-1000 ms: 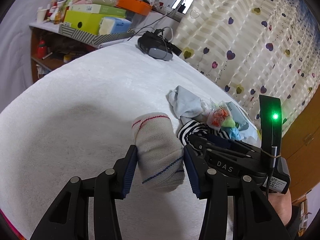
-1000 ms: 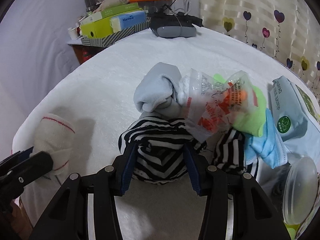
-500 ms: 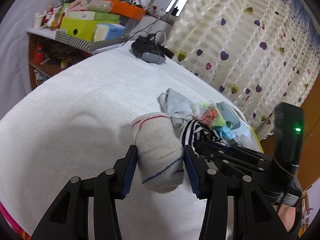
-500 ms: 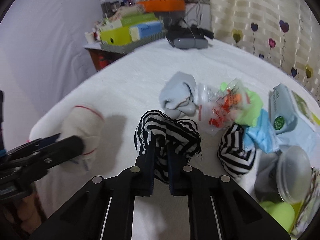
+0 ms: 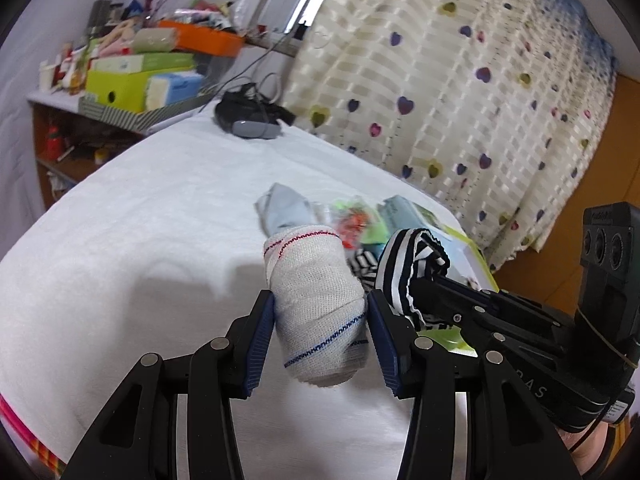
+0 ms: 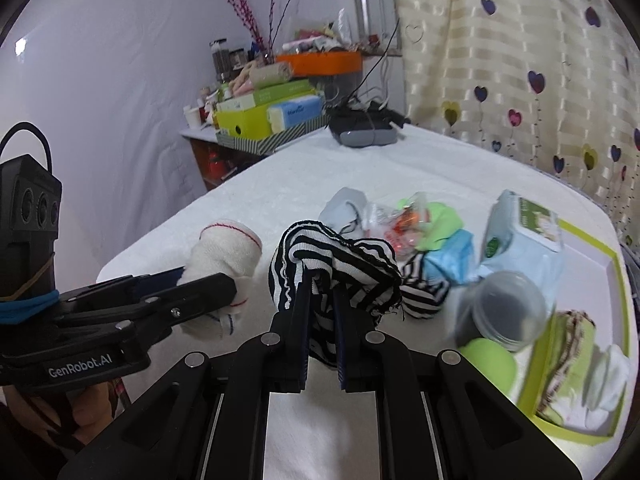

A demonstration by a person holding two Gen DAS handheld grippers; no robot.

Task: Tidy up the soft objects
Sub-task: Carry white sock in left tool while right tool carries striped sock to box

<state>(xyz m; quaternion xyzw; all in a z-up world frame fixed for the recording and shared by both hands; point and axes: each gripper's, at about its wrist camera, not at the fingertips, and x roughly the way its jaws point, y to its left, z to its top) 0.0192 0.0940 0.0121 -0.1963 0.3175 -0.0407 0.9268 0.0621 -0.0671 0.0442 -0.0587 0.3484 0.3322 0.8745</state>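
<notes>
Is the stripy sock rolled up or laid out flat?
Bunched up: the striped sock hangs crumpled, pinched by the shut right gripper.

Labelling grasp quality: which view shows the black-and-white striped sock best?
Right wrist view: the black-and-white striped sock sits centred, bunched and pinched by the right gripper. Left wrist view shows only its side, partly behind the left gripper.

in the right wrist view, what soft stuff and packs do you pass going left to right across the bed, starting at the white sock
white sock in the left gripper → black and white striped sock in the right gripper → crinkly clear bag → blue pack → wet wipes pack → green-rimmed tray
</notes>
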